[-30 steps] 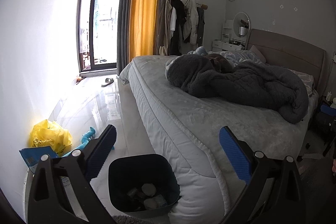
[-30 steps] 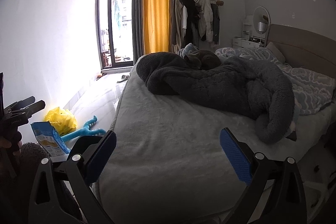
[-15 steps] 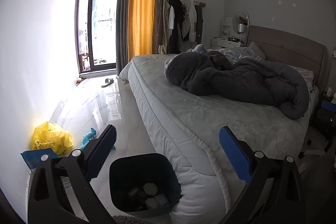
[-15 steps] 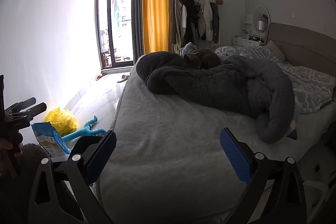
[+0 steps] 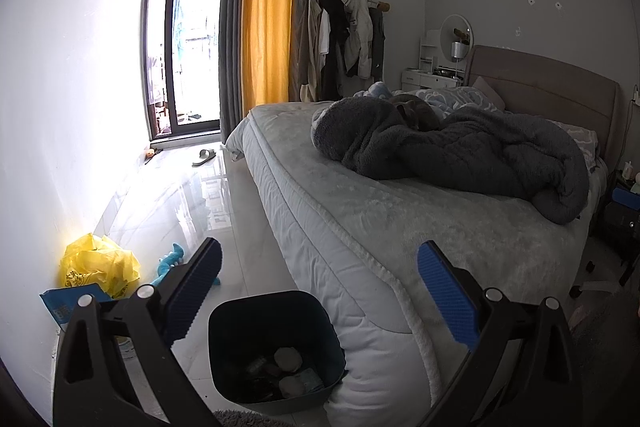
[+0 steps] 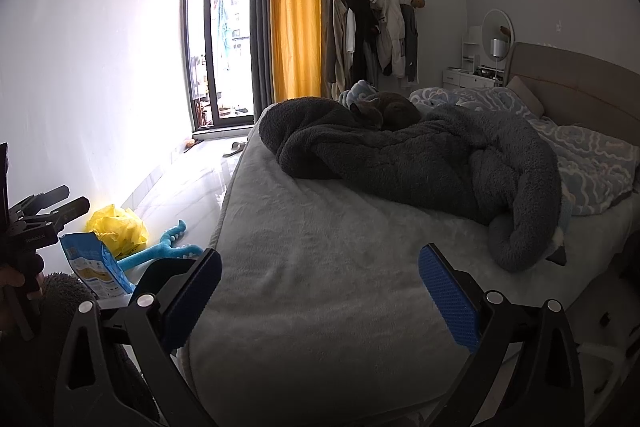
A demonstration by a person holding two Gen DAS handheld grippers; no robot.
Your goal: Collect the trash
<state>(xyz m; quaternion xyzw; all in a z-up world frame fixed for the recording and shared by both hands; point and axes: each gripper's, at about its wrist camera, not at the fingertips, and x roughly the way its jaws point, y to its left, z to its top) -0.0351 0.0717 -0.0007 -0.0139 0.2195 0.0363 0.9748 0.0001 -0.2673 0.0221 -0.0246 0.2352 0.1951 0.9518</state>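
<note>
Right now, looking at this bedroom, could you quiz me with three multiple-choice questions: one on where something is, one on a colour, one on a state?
1. Where does the bin stand?
A. on the bed
B. on the floor beside the bed's corner
C. by the window

2. What colour is the crumpled bag near the wall?
A. yellow
B. red
C. green

3. How is the left claw?
A. shut on a bag
B. shut on nothing
C. open, holding nothing

Answers: 1 B, the bin sits on the tiles against the bed. 2 A, the bag is bright yellow. 3 C, its blue pads stand wide apart.
</note>
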